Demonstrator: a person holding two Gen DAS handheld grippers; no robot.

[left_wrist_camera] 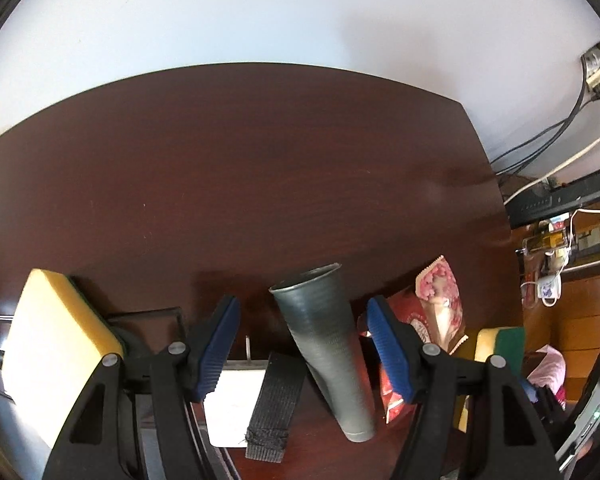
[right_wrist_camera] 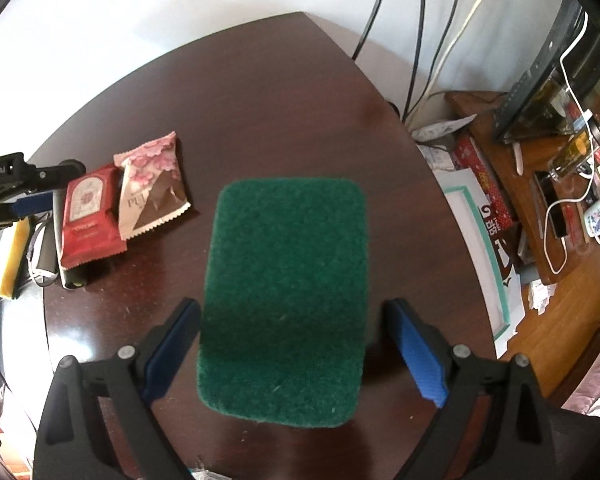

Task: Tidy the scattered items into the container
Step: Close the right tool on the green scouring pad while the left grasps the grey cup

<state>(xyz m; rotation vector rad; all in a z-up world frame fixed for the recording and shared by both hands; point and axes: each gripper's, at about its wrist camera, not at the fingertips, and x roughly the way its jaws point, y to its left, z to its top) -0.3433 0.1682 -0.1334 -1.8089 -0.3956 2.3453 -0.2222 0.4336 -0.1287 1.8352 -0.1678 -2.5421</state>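
A tall grey cup point(left_wrist_camera: 324, 344) stands on the dark wooden table point(left_wrist_camera: 260, 168) between the blue pads of my left gripper point(left_wrist_camera: 304, 346), which is open and clear of the cup on both sides. A black strap point(left_wrist_camera: 276, 404) and a white flat item point(left_wrist_camera: 232, 404) lie beside the cup. My right gripper point(right_wrist_camera: 292, 328) is open and straddles a sponge lying green side up point(right_wrist_camera: 284, 300), with a small gap at the right pad. A red snack packet point(right_wrist_camera: 88, 212) and a pink one point(right_wrist_camera: 152, 188) lie to the left. A yellow sponge point(left_wrist_camera: 56, 352) sits by a clear container's rim point(left_wrist_camera: 148, 312).
The table's right edge point(right_wrist_camera: 440, 184) drops to a cluttered floor with boxes point(right_wrist_camera: 484, 200) and cables point(right_wrist_camera: 420, 40). A wooden cabinet with a mug point(right_wrist_camera: 598, 216) stands at the right. A white wall point(left_wrist_camera: 260, 12) lies behind the table's far edge.
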